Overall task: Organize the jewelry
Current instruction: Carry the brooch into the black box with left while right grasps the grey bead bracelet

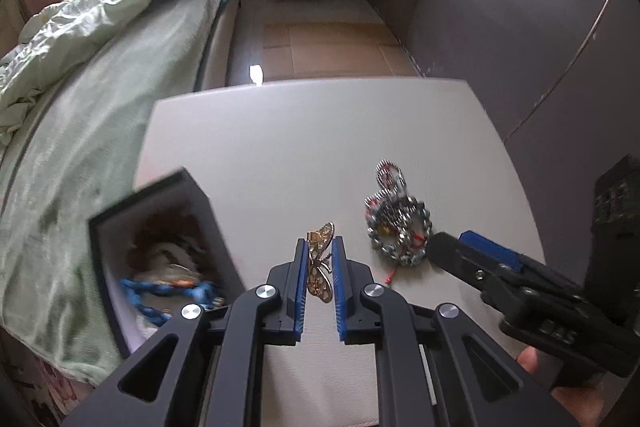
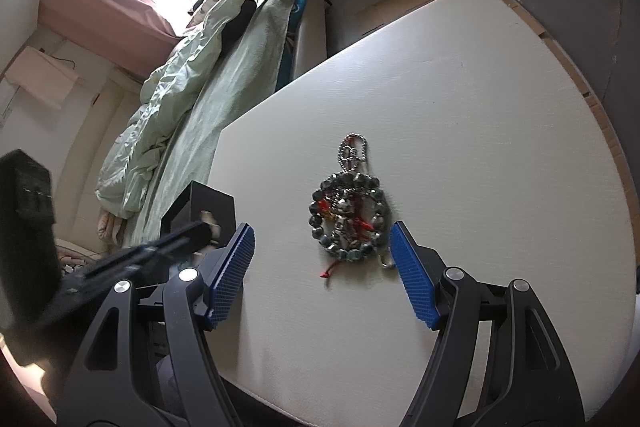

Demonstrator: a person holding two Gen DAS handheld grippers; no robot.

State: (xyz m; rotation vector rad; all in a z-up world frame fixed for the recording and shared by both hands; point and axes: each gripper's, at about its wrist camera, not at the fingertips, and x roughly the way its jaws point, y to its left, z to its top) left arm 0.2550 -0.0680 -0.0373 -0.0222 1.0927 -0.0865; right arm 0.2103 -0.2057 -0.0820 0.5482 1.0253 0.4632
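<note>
The left gripper (image 1: 320,259) pinches a gold butterfly brooch (image 1: 320,269) at lower centre. The right gripper (image 2: 322,247) is spread wide around the beaded bracelet (image 2: 347,221) mid-frame.

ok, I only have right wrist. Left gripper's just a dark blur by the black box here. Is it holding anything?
Observer: Yes. The left gripper is clamped on a gold metal butterfly ornament, with one blue pad on each side of it.
Operator: Over the box yet?
Observer: No. In the left wrist view the open black square box sits left of the fingers, and the butterfly is over the white tabletop.
Operator: Box empty?
Observer: No. A blue beaded strand lies inside with other pieces that are too blurred to name.
</note>
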